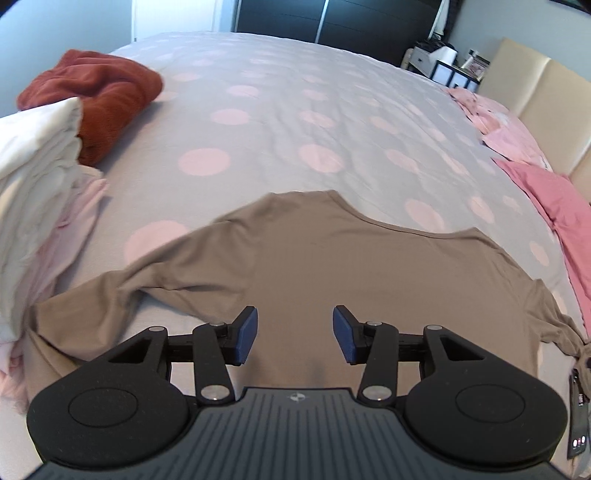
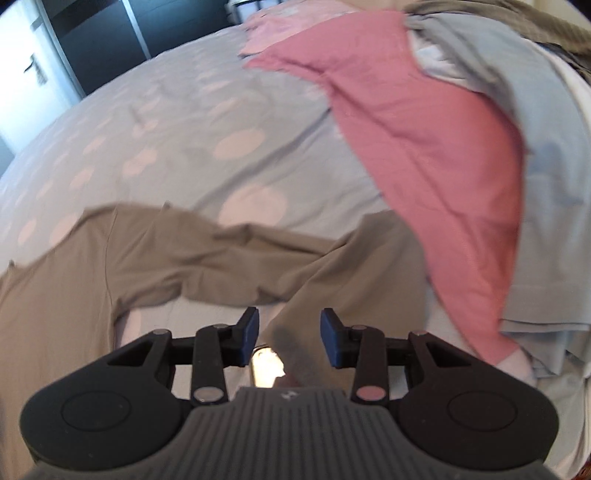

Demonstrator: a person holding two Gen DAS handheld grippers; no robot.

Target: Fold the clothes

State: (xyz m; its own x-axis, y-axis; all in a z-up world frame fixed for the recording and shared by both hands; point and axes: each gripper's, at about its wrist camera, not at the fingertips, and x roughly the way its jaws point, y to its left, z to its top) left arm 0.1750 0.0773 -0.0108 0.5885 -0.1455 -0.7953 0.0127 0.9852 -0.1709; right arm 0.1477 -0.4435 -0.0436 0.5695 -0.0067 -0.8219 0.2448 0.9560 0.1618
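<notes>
A taupe long-sleeved top [image 1: 325,258] lies spread on the bed, neckline towards the far side and one sleeve trailing to the left. My left gripper [image 1: 294,334] hovers above its body, jaws open, nothing between the blue pads. In the right wrist view the same top [image 2: 177,254] shows its other sleeve running right, towards a pink garment. Over the end of that sleeve hangs my right gripper [image 2: 289,336], open, with the cloth lying loose below the pads.
The bed cover [image 1: 280,122] is grey with pink dots. A rust-red garment [image 1: 99,96] and a white pile [image 1: 33,162] sit at the left. Pink clothes [image 1: 546,199] lie at the right, and the pink garment [image 2: 436,155] rests on light blue fabric [image 2: 554,177]. A dark wardrobe [image 1: 332,22] stands beyond the bed.
</notes>
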